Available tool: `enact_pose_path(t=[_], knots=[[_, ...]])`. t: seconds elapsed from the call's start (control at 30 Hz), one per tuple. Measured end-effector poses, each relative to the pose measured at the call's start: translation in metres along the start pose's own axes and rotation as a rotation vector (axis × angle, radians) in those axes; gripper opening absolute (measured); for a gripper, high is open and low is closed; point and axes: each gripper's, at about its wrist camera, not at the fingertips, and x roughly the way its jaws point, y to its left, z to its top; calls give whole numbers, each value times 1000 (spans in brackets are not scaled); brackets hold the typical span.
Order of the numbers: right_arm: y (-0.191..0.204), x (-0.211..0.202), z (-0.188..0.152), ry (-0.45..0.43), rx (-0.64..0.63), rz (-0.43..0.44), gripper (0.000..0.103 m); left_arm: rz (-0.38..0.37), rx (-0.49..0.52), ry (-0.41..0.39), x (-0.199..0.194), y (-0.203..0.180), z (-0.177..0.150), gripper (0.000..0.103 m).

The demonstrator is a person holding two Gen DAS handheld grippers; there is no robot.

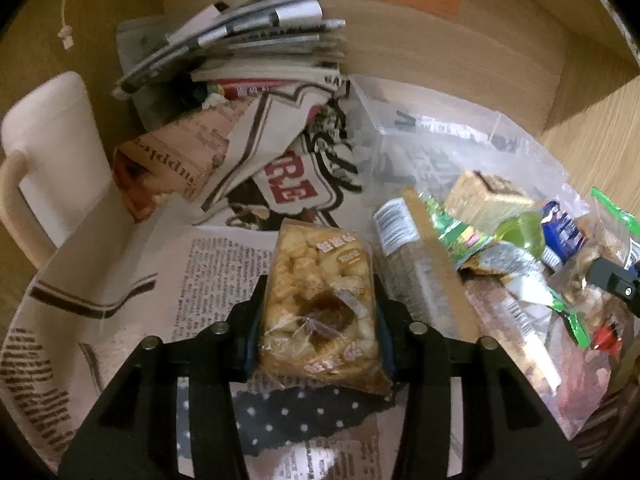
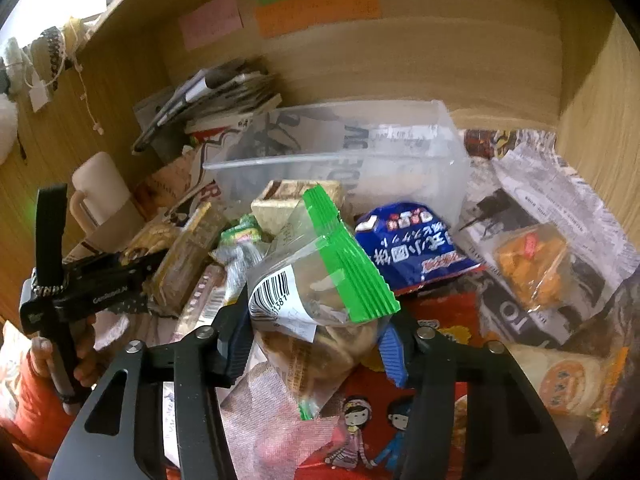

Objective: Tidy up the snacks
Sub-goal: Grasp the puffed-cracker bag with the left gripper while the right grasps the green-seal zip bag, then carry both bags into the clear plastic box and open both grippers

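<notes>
My left gripper (image 1: 318, 322) is shut on a clear pack of golden puffed snack (image 1: 320, 300), held over newspaper. The snack pile (image 1: 500, 248) lies to its right. My right gripper (image 2: 316, 344) is shut on a clear zip bag with a green seal (image 2: 320, 280) and a barcode label, holding pale round snacks. Behind it lie a blue snack packet (image 2: 408, 248), a tan wafer block (image 2: 288, 200), a big clear zip bag (image 2: 344, 156) and an orange snack pack (image 2: 528, 264). The left gripper body (image 2: 88, 280) shows at the left in the right wrist view.
A white mug (image 1: 52, 160) stands at the left. A stack of papers with pens (image 1: 248, 36) sits at the back against the wooden wall (image 1: 440, 52). Crumpled newspaper (image 1: 280, 152) covers the surface. A red cartoon-print bag (image 2: 400, 400) lies under my right gripper.
</notes>
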Motion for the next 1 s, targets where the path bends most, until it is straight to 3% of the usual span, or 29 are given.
enact_pose_path(t=[0.53,0.83,1.0], knots=[[-8,-37,42,-136,-52,-40,48,-41,35,-201,-54,-31,52,45],[-16,-49,81,-211,-129,-111,48,-59,65,-240,-46,-51,92,45],[-23,-40,98,-207,-156,-120,48,-76,71,-228,-35,-58,111,45]])
